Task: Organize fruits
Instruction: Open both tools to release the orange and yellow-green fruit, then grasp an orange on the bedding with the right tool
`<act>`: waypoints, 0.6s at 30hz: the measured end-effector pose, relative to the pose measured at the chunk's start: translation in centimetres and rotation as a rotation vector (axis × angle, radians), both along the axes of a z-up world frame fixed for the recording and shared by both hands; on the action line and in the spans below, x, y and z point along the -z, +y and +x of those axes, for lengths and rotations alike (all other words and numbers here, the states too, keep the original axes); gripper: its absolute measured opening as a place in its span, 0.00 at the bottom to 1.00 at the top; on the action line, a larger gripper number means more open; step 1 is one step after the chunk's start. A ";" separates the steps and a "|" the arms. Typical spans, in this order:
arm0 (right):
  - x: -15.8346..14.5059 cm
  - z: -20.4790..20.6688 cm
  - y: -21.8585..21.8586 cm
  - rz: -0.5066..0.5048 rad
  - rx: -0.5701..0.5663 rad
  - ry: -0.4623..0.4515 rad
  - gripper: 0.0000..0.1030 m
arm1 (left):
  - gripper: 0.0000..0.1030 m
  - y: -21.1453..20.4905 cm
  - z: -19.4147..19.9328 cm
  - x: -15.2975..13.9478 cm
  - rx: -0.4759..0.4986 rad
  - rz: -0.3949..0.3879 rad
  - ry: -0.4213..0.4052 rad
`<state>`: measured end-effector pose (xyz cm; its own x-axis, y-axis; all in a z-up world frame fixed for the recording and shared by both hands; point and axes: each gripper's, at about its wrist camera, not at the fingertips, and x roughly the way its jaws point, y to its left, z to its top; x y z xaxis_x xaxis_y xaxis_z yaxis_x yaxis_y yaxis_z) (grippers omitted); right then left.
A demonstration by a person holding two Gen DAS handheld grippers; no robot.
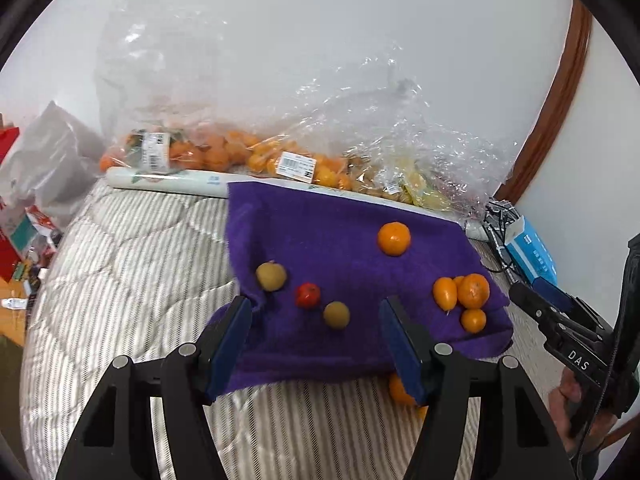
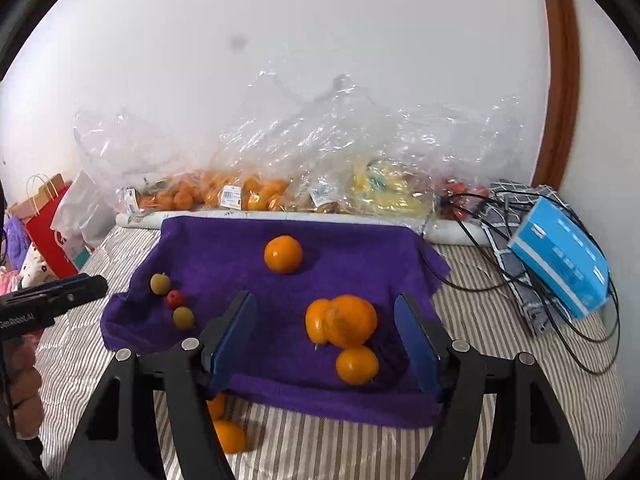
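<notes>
A purple towel (image 1: 320,232) (image 2: 224,248) lies on a striped quilt. One orange (image 1: 394,239) (image 2: 283,254) sits alone near its back. A cluster of oranges (image 1: 472,290) (image 2: 352,320) rests at its right front. At the left lie two greenish fruits (image 1: 271,276) (image 1: 336,314) and a small red fruit (image 1: 307,295) (image 2: 175,299). Two more oranges (image 2: 230,436) lie on the quilt below the towel's front edge. My left gripper (image 1: 316,306) hovers open above the small fruits. My right gripper (image 2: 325,300) is open above the orange cluster, gripping nothing.
Clear plastic bags of fruit (image 1: 288,160) (image 2: 256,192) line the white wall behind a rolled sheet (image 1: 160,180). A blue box (image 2: 560,256) and black cables (image 2: 500,280) lie at the right. Shopping bags (image 2: 48,224) stand at the left. A hand (image 1: 568,396) holds the right gripper.
</notes>
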<state>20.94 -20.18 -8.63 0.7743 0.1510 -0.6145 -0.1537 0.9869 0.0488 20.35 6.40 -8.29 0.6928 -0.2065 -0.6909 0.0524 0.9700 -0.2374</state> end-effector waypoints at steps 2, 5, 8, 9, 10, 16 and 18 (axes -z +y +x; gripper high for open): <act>0.3 -0.6 0.2 0.013 -0.023 0.035 0.64 | 0.62 0.0 -0.7 -0.1 -0.001 0.020 -0.002; 1.0 -1.9 1.0 0.023 -0.049 0.063 0.58 | 0.62 0.2 -1.8 0.0 -0.007 0.043 -0.002; 2.3 -3.3 2.2 0.016 -0.086 0.084 0.51 | 0.62 0.6 -2.9 0.3 -0.016 0.048 0.003; 3.1 -3.8 2.7 0.025 -0.099 0.097 0.50 | 0.62 0.9 -3.2 0.5 -0.018 0.043 0.006; 3.7 -4.2 3.0 0.035 -0.107 0.109 0.49 | 0.62 1.1 -3.5 0.7 -0.019 0.039 0.010; 7.4 -5.4 5.2 0.039 -0.165 0.190 0.47 | 0.62 2.6 -5.3 1.7 -0.030 0.022 0.023; 8.0 -5.1 5.7 0.033 -0.160 0.203 0.47 | 0.62 2.8 -5.8 2.1 -0.033 0.015 0.029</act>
<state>15.81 -14.51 -16.65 0.6000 0.2842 -0.7478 -0.2912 0.9482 0.1267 14.59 9.22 -10.36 0.6788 -0.1737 -0.7135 0.0140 0.9745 -0.2239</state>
